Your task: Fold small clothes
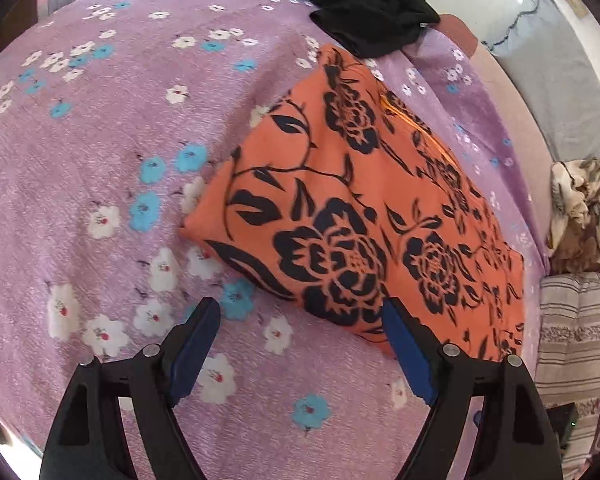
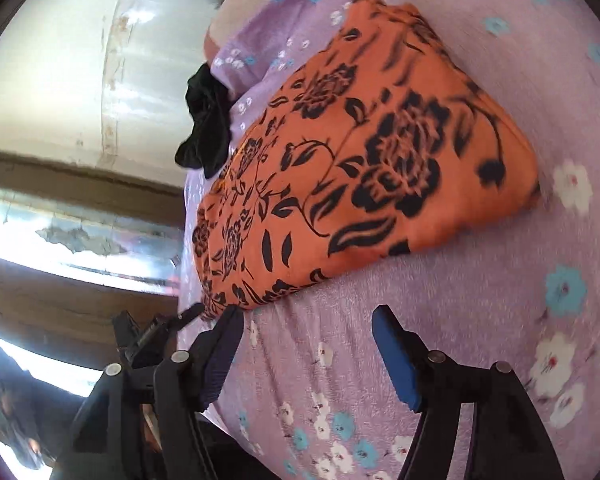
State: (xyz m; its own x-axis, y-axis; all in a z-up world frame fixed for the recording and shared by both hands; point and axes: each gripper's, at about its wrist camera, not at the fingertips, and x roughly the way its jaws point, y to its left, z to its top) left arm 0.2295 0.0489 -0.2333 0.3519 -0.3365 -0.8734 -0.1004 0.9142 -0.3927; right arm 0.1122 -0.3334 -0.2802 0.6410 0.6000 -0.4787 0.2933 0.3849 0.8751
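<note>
An orange cloth with black flower print (image 1: 360, 208) lies folded flat on the purple flowered bedsheet (image 1: 100, 140). It also shows in the right wrist view (image 2: 360, 160). My left gripper (image 1: 300, 320) is open and empty, hovering just in front of the cloth's near edge, its right finger close to the edge. My right gripper (image 2: 306, 322) is open and empty, just short of the cloth's near corner. A crumpled black garment (image 1: 364, 12) lies beyond the orange cloth; it also shows in the right wrist view (image 2: 206, 120).
The bed's right edge runs past the orange cloth, with a striped cushion (image 1: 572, 344) and a crumpled beige cloth (image 1: 584, 208) beyond it. A grey pillow (image 1: 548, 72) lies at the far right. A wall and a window (image 2: 80, 220) are left of the bed.
</note>
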